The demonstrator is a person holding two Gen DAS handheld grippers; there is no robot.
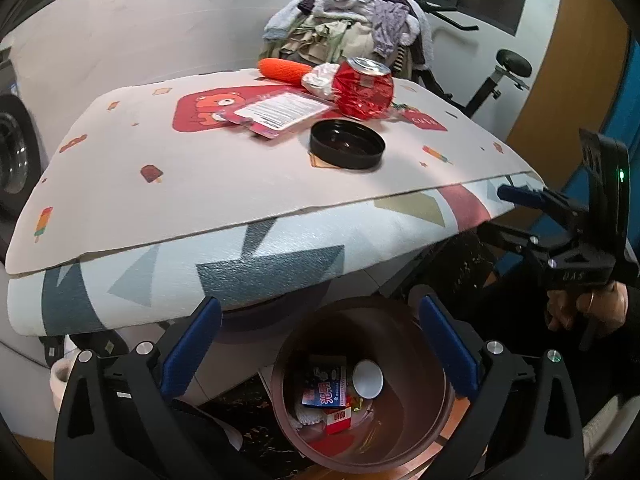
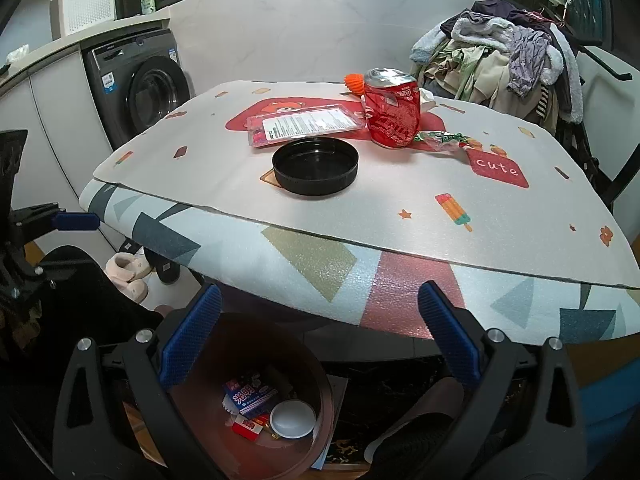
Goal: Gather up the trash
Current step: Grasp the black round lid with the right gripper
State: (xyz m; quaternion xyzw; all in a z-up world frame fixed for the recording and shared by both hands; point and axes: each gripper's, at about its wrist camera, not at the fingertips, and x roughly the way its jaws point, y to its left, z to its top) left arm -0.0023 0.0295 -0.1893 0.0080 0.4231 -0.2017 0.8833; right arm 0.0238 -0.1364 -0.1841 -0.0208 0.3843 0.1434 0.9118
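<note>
My left gripper [image 1: 320, 344] is open and empty, right above a brown trash bin [image 1: 412, 392] that holds a blue packet [image 1: 324, 384], a white cup [image 1: 367, 378] and a red box [image 1: 338, 420]. On the table [image 1: 200, 184] lie a dented red can [image 1: 364, 88], a black lid [image 1: 347, 144], a plastic blister pack [image 1: 280, 110], crumpled wrapping [image 1: 320, 80] and an orange item [image 1: 282, 70]. My right gripper [image 2: 320, 340] is also open and empty, at the table's front edge with the bin [image 2: 320, 376] to its lower left. The can [image 2: 394, 114], lid [image 2: 315, 166] and a green wrapper [image 2: 440, 138] lie ahead.
A heap of clothes [image 2: 500, 60] stands behind the table. A washing machine [image 2: 148, 92] is at the left, with slippers [image 2: 128, 276] on the floor under the table edge. A person's hand [image 1: 588, 308] holds the right gripper's handle.
</note>
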